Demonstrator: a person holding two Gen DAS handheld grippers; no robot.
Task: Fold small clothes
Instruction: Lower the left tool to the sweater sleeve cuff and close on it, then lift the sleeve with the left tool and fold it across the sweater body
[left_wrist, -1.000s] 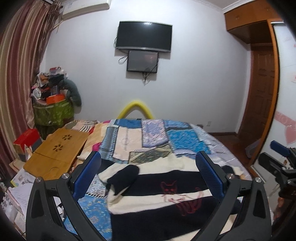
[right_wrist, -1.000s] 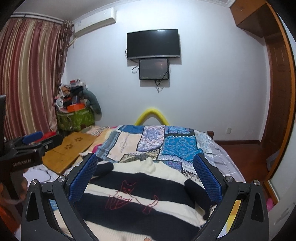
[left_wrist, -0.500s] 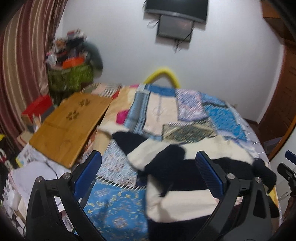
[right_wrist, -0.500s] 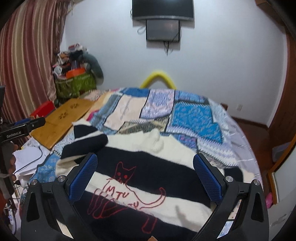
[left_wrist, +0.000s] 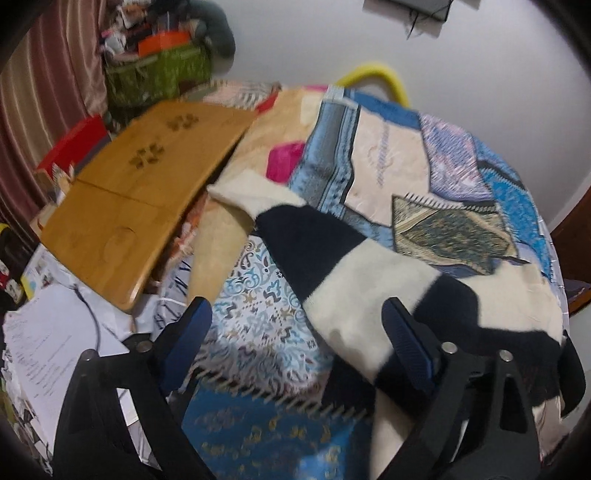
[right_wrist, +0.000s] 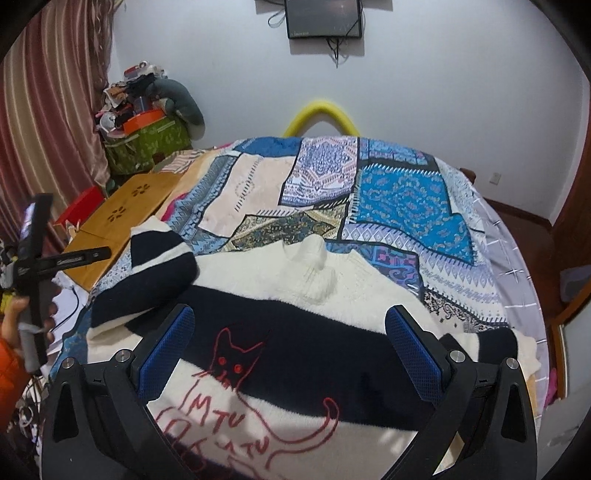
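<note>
A sweater (right_wrist: 295, 354) in black and cream bands, with a red cat drawn on its front, lies spread on a patchwork bedspread (right_wrist: 402, 199). My right gripper (right_wrist: 290, 314) hangs open just above the sweater's chest, with nothing pressed between its pads. The sweater's left sleeve (left_wrist: 314, 243) runs out toward a cream cuff at the bed's left edge. My left gripper (left_wrist: 295, 314) hovers over that sleeve, jaws wide but closing. The sleeve lies under the gap, near the right finger (left_wrist: 402, 332), and the pads do not press on it. A hand in an orange sleeve (right_wrist: 11, 343) holds the left gripper's handle.
A wooden lap tray (left_wrist: 129, 192) leans at the bed's left side, with loose papers (left_wrist: 48, 350) and a red box (left_wrist: 74, 140) beside it. A green basket (left_wrist: 159, 77) piled with things stands in the corner. A yellow curved tube (right_wrist: 321, 110) rises behind the bed, below a wall screen (right_wrist: 325, 18).
Both grippers tipped downward and came closer to the sweater. The left one swung left over the sleeve, and its jaws narrowed a little. The sweater has not visibly shifted.
</note>
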